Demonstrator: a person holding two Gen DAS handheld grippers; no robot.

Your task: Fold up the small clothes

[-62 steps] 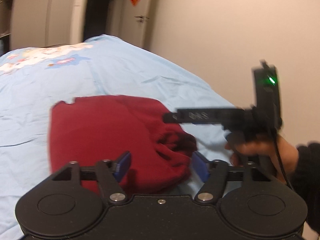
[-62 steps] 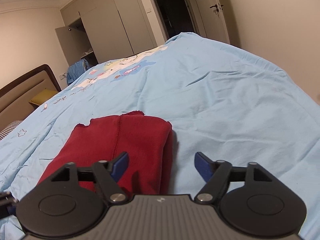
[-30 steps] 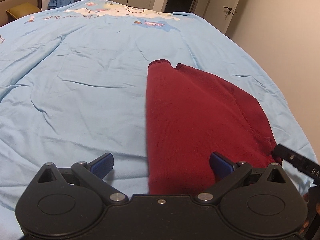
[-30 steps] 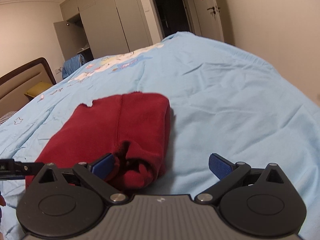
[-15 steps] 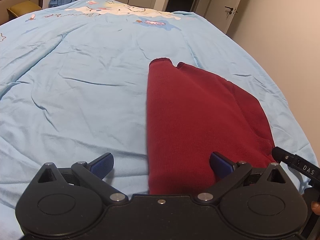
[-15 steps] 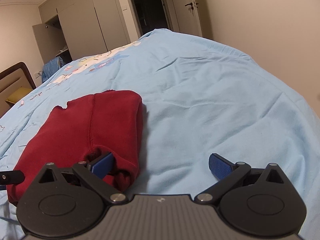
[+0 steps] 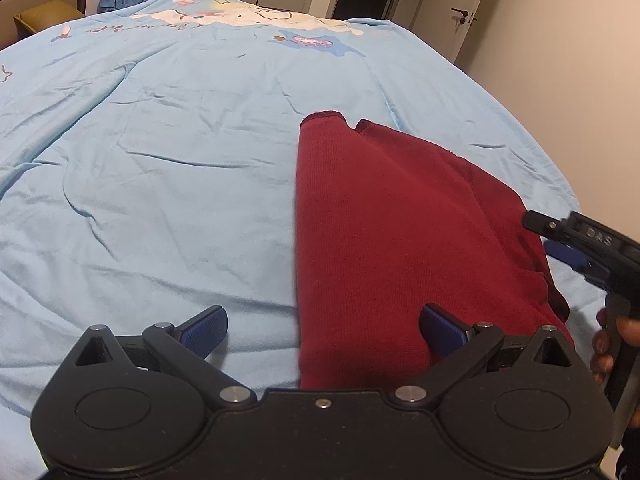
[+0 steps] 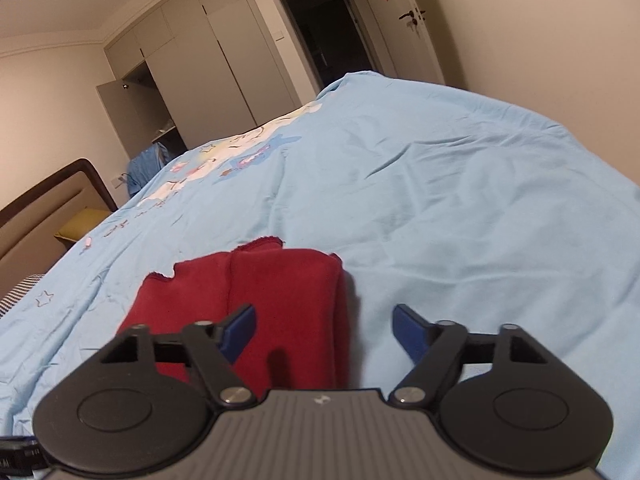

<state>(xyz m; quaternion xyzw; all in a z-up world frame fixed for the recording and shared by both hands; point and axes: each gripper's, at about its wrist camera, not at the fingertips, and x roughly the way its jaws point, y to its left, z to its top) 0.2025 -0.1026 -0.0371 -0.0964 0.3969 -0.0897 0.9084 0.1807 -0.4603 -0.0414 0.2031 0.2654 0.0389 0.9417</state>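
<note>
A dark red folded garment (image 7: 392, 220) lies on the light blue duvet (image 7: 160, 160), near the bed's right edge. My left gripper (image 7: 323, 330) hovers wide open over its near left corner, one pad above the cloth and the other above the duvet. In the right wrist view the garment (image 8: 280, 292) reaches under my right gripper (image 8: 325, 330), and its folded right edge lies between the pads. The jaws are closing, and neither pad presses on the cloth. One of the right gripper's fingers (image 7: 592, 236) shows at the garment's near right corner.
A person's hand (image 7: 604, 344) holds the right gripper at the bed's right side, close to the beige wall (image 7: 560, 40). Beyond the bed are a door (image 8: 404, 28), a dark doorway, wardrobes (image 8: 200, 72) and a headboard (image 8: 48, 208) on the left.
The right gripper's jaws have narrowed. It has shifted so the garment's right edge now sits between its pads instead of under the left pad. The left gripper has held still.
</note>
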